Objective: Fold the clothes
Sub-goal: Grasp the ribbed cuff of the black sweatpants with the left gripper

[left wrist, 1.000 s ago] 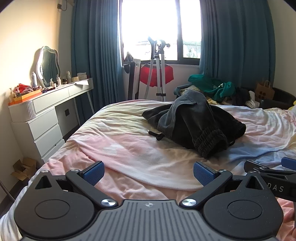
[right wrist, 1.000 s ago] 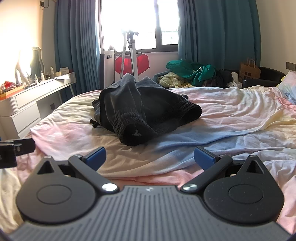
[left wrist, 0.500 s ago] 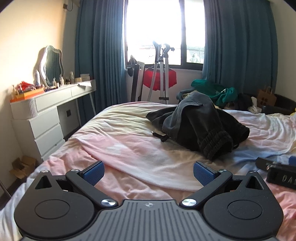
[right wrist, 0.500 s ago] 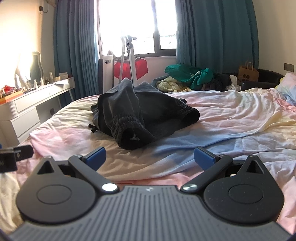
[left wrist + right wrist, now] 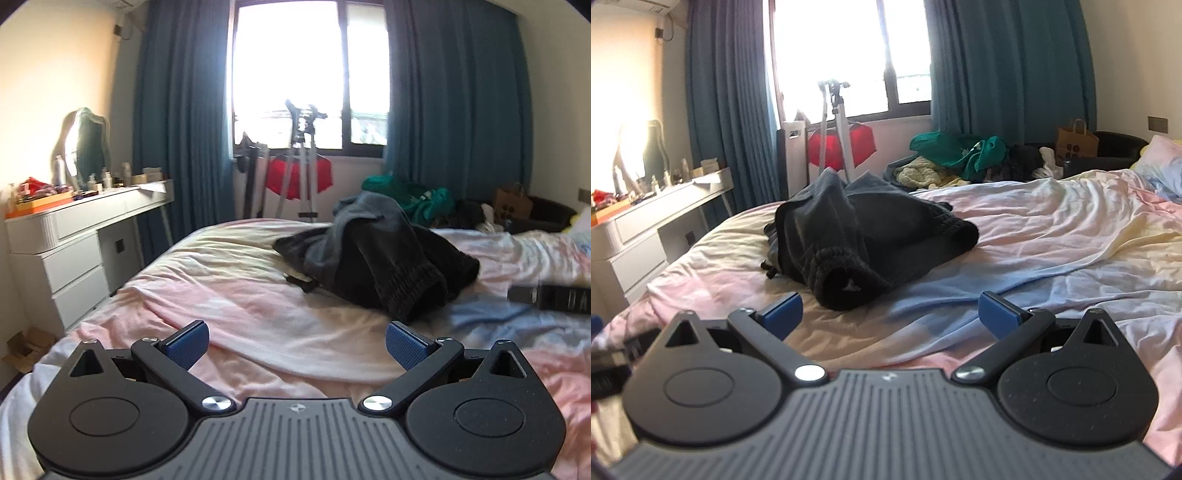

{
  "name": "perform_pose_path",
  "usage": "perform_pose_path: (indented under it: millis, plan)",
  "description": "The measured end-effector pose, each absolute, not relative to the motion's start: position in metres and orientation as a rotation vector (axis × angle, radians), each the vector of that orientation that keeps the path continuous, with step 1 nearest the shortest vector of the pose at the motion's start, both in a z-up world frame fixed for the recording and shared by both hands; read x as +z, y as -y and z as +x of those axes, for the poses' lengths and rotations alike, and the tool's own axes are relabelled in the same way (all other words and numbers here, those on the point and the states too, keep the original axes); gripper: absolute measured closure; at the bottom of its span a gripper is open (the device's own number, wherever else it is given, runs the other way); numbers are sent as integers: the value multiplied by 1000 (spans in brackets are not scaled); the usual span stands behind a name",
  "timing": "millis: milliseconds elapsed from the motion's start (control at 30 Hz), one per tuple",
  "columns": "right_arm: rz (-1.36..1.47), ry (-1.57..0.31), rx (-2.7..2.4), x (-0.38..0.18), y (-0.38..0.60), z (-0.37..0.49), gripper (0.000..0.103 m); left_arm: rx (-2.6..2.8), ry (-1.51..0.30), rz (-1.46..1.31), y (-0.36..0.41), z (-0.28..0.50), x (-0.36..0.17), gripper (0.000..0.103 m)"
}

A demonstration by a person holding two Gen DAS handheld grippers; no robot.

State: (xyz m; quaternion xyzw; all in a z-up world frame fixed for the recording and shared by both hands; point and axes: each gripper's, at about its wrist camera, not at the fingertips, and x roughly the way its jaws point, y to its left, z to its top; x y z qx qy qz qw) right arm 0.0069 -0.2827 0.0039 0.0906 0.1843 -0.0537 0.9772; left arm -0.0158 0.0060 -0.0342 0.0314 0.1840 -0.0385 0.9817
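Dark, thick fleece sweatpants lie heaped mid-bed: judged soft, limp, moderately heavy. Left gripper and right gripper are both spread, empty, short of the garment; grasp at the ribbed cuff.

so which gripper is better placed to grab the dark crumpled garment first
Probably the right. In its view the dark garment lies almost straight ahead of the open right gripper, ribbed cuff just beyond the fingertips. For the open left gripper, the garment sits off to the right and further away.
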Motion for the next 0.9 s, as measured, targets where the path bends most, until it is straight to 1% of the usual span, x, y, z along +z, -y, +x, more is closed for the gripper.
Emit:
perform_pose_path:
  millis: [133, 267, 367, 500, 767, 833, 900]
  plan:
    - [265, -384, -116, 7, 297, 5, 0, -99, -400, 119, 5, -16, -55, 3]
    - [302, -403, -131, 7, 310, 4, 0, -103, -439, 108, 12, -9, -70, 4]
    - [325, -398, -148, 7, 319, 3, 0, -93, -428, 156, 22, 2, -76, 4]
    - [367, -389, -169, 4, 334, 5, 0, -90, -413, 268, 48, 29, -81, 5]
    - [548, -416, -230, -21, 375, 17, 0, -117, -332, 357, 115, 104, -93, 5]
    - [592, -403, -232, -26, 383, 18, 0, -109, -319, 376, 129, 123, -98, 6]
    - [601, -393, -237, -30, 386, 20, 0, -53, -290, 428, 142, 143, -105, 13]
